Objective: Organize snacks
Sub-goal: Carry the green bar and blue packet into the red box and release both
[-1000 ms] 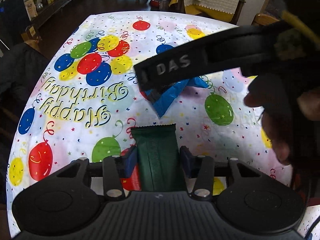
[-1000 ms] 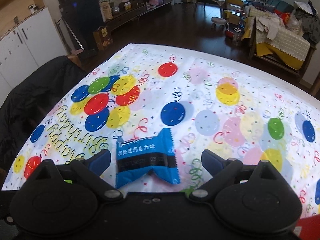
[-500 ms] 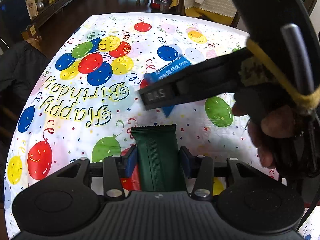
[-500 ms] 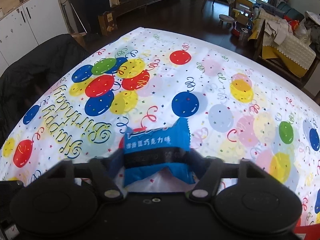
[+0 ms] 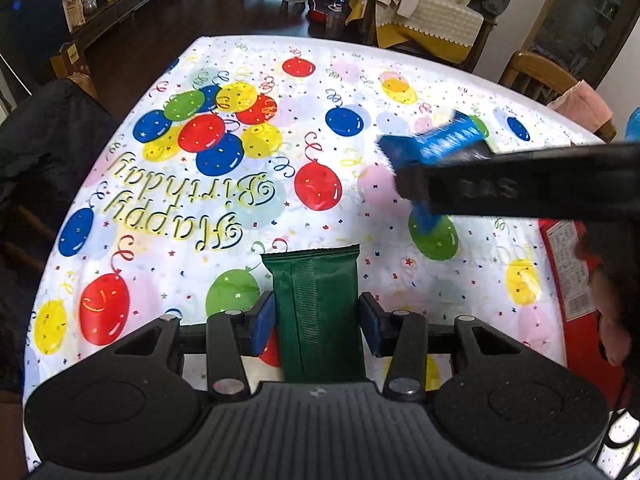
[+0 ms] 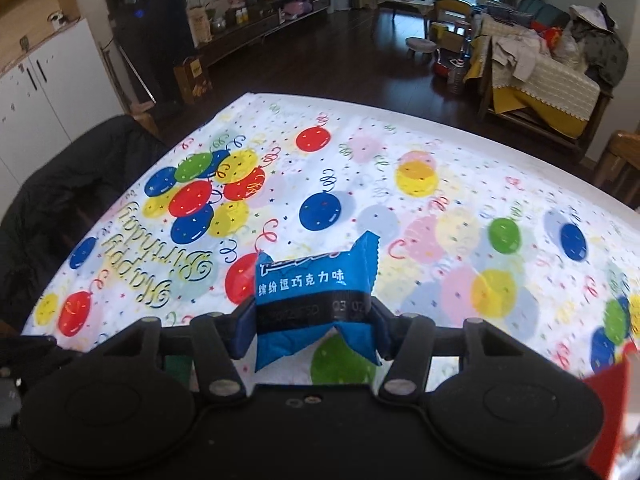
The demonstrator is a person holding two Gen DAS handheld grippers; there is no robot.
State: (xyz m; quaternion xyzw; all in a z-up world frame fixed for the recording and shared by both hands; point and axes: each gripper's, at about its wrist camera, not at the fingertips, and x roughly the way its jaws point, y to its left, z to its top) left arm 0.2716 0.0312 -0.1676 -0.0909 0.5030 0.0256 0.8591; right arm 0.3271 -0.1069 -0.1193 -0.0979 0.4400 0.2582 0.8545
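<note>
The left gripper (image 5: 316, 318) has its jaws narrowed onto one dark green snack packet (image 5: 316, 304), blue pads pressing its two long sides. The packet's long axis runs straight out along the fingers; its crimped far end points away from the jaws, over the balloon-printed tabletop (image 5: 248, 216), and its near end is hidden under the gripper body.

The right gripper (image 6: 314, 320) has just been closing its jaws, and they now pinch one blue snack packet (image 6: 316, 300) by its dark middle band at about half their spread. This packet is short and squarish, with its printed line of white characters running crosswise from jaw to jaw. Its serrated upper edge points forward beyond the fingertips; its lower flaps hang back towards the gripper. It is off the tabletop.

From the left wrist view the same blue packet (image 5: 440, 144) appears forward and to the right of the left jaws, partly behind the right gripper's black finger. A red package (image 5: 568, 272) lies at the far right; a corner of it shows (image 6: 608, 400) right of the right jaws.
</note>
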